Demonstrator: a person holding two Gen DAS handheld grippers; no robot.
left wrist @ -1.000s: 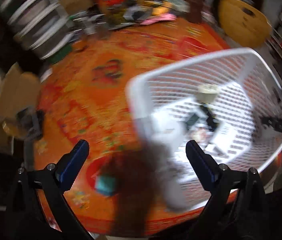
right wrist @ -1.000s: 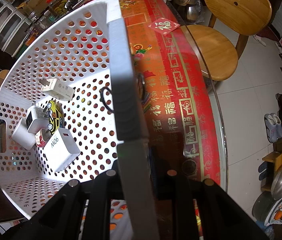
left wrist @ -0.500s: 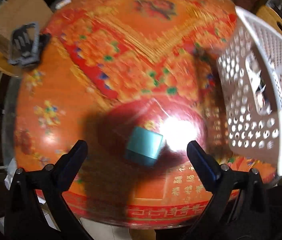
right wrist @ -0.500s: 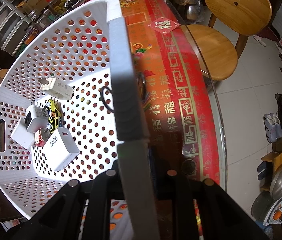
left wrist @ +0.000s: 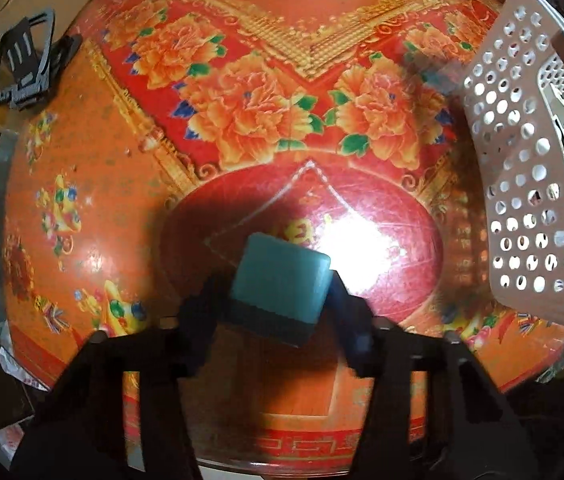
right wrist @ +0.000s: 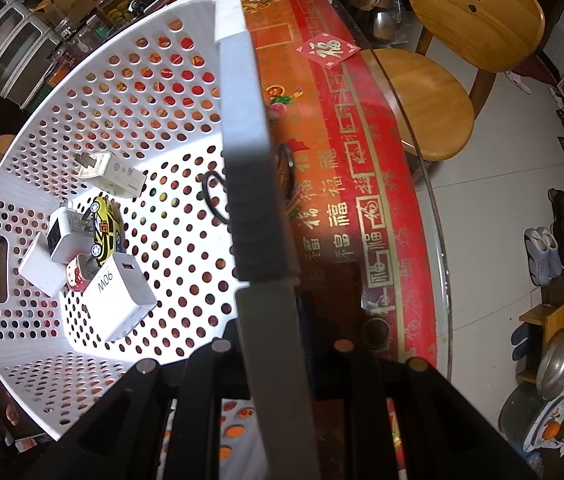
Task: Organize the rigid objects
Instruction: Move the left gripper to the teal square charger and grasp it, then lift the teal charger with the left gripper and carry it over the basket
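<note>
Left gripper (left wrist: 282,300) fingers clamp a teal rounded plastic block (left wrist: 279,278) on the orange floral tabletop (left wrist: 241,92); right gripper (right wrist: 277,320) pinches the white perforated plastic basket (right wrist: 81,380) rim.

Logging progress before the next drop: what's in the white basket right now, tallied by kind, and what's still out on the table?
In the white basket:
White chargers/adapters: 4
Yellow toy car: 1
Small pink-and-white item: 1
Black ring: 1
On the table:
Teal block: 1, between the left gripper's fingers
Total: 8
</note>
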